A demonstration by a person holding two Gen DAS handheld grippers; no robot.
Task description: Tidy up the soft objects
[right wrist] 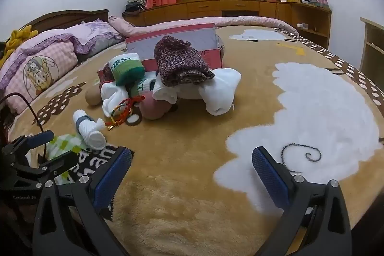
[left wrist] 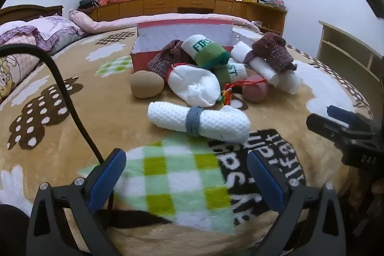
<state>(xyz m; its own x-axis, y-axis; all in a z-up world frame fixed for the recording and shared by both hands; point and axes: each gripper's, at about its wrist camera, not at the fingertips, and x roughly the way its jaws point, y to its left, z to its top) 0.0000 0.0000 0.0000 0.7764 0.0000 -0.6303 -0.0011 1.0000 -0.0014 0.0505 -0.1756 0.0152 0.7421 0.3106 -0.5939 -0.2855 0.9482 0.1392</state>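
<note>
A pile of soft things lies on the bed blanket before an open red and white box (left wrist: 153,57) (right wrist: 211,57). Nearest me is a white rolled towel with a blue band (left wrist: 199,120) (right wrist: 90,130). Behind it lie a white sock bundle (left wrist: 194,85), a green and white rolled sock (left wrist: 206,49) (right wrist: 127,67), maroon knit pieces (left wrist: 271,51) (right wrist: 182,61), a tan ball (left wrist: 146,84), a pink ball (left wrist: 254,88) (right wrist: 153,106) and a red cord bracelet (right wrist: 122,111). My left gripper (left wrist: 187,172) is open and empty, short of the towel. My right gripper (right wrist: 192,172) is open and empty over bare blanket.
Pillows (right wrist: 38,64) and a pink quilt (left wrist: 168,18) lie at the bed's left and far side. Wooden cabinets (right wrist: 216,6) run under the window. A shelf unit (left wrist: 348,52) stands at the right. A black cable (left wrist: 67,97) crosses the left wrist view.
</note>
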